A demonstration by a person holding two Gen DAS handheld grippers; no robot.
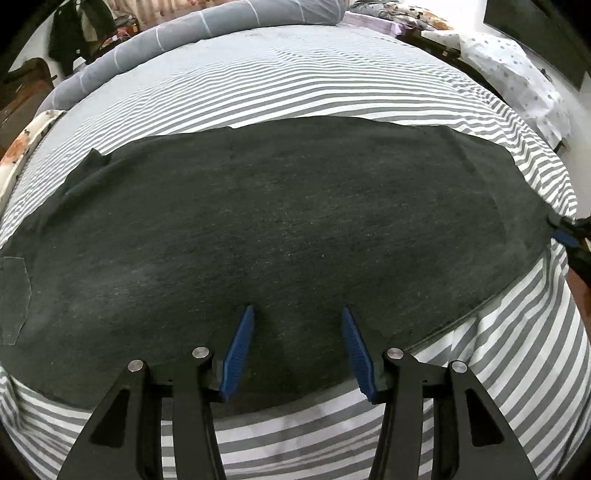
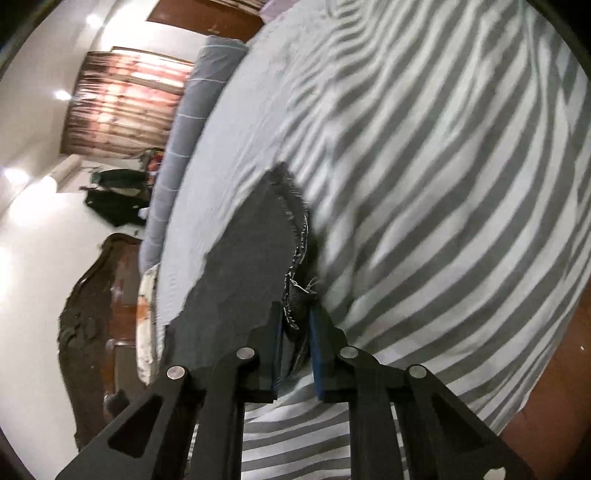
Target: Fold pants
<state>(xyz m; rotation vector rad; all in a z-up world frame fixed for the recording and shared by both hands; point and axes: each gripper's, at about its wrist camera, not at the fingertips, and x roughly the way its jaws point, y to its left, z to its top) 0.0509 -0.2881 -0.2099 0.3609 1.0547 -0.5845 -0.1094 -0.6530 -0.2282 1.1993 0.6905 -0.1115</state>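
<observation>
Blue-padded fingers [image 1: 242, 350] of the left gripper [image 1: 297, 314] stand nearest the left wrist camera, spread wide apart with nothing between them, poised over the near edge of the pants [image 1: 280, 221]. That open stance probably readies a pinch on the near hem, or simply steadies the cloth while the other end is handled. At the far right of this view the right gripper [image 1: 565, 236] meets the pants' end; its own camera shows the right gripper [image 2: 295, 314] with fingers drawn close around a frayed, stitched edge of the pants [image 2: 251, 266], so it appears to grip that end, probably to carry it across for a fold. Dark grey and already laid double or flat, the pants stretch crosswise over the bed [image 1: 295, 74], whose striped sheet lies smooth beneath. A patch pocket [image 1: 13, 299] shows at the left end, and a small corner [image 1: 96, 157] is turned up at the far left edge, which could spoil a neat fold. Beyond lies a rolled grey duvet [image 1: 184, 33], well apart from the pants, then a dotted cloth [image 1: 517, 74] off the bed's right side. Nothing on the sheet blocks the fold's path.
</observation>
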